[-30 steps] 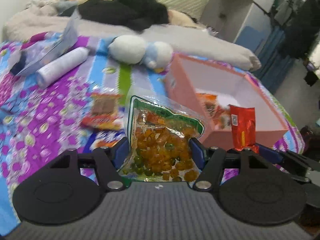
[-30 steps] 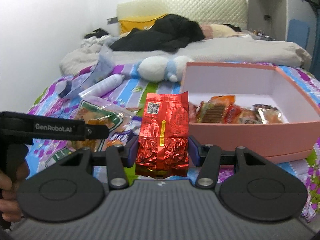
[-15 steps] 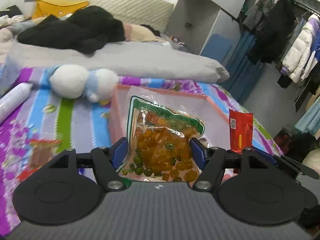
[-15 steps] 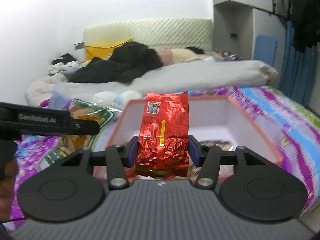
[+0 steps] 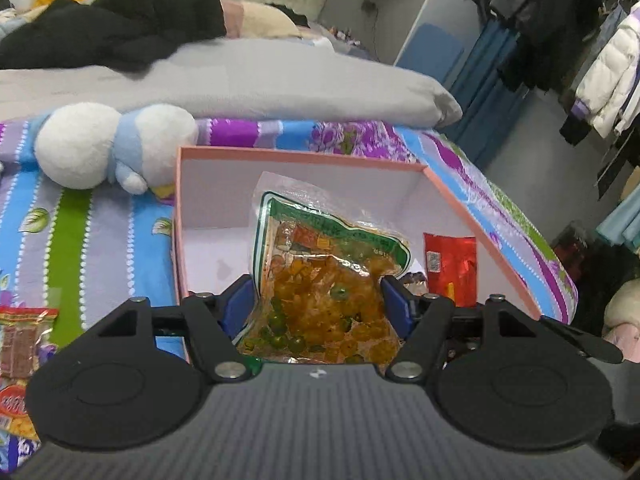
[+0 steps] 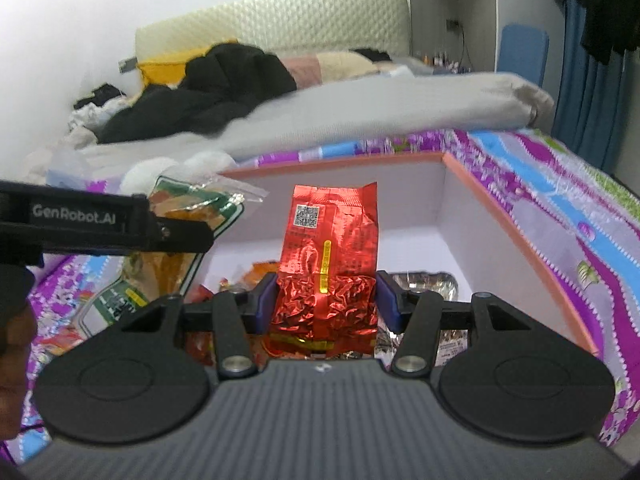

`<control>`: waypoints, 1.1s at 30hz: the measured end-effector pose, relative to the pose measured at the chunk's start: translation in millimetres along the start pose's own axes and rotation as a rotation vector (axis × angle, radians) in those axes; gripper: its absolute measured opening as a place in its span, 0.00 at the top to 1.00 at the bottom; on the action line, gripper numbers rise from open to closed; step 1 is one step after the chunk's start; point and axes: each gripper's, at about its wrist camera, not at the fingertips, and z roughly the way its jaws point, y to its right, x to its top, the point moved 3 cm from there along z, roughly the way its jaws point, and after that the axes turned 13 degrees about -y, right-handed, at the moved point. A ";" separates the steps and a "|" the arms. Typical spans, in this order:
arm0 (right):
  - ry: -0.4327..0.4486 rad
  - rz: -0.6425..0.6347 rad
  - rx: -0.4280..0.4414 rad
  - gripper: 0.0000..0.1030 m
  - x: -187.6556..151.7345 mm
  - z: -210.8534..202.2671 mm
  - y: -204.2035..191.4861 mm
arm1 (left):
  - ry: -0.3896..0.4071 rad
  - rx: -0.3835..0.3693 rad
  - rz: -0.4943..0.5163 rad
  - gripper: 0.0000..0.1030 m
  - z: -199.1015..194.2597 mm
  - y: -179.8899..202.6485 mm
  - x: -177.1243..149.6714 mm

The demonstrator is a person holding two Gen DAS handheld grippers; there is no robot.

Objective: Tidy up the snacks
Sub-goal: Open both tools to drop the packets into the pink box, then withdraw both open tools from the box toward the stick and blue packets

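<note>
In the left wrist view, the left gripper pinches a clear vacuum bag of orange and green pickled vegetables between its blue pads, the bag standing upright over the open pink box. The box sits on a striped floral bedsheet, its white inner walls bare at the near left corner. A red foil packet shows to the right inside the box outline. A white and blue plush toy lies just beyond the box's far left corner, and a flat snack packet lies on the sheet at the left edge

In the right wrist view, the right gripper clamps the red foil packet upright over the pink box, pads pressing both sides. Below it, several wrapped snacks lie on the box floor. The left gripper reaches in from the left, carrying the vegetable bag above the box's left wall
</note>
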 end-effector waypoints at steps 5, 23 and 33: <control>-0.021 0.010 -0.014 0.45 -3.6 16.0 -2.4 | 0.015 0.001 0.020 0.18 10.7 -8.9 3.0; 0.048 0.029 -0.013 0.27 -17.4 -26.0 -17.4 | 0.108 0.013 0.011 0.09 -58.7 -8.3 -31.6; 0.119 0.016 0.043 0.27 -39.9 -65.8 -50.5 | 0.185 0.075 0.011 0.09 -123.7 -23.0 -74.0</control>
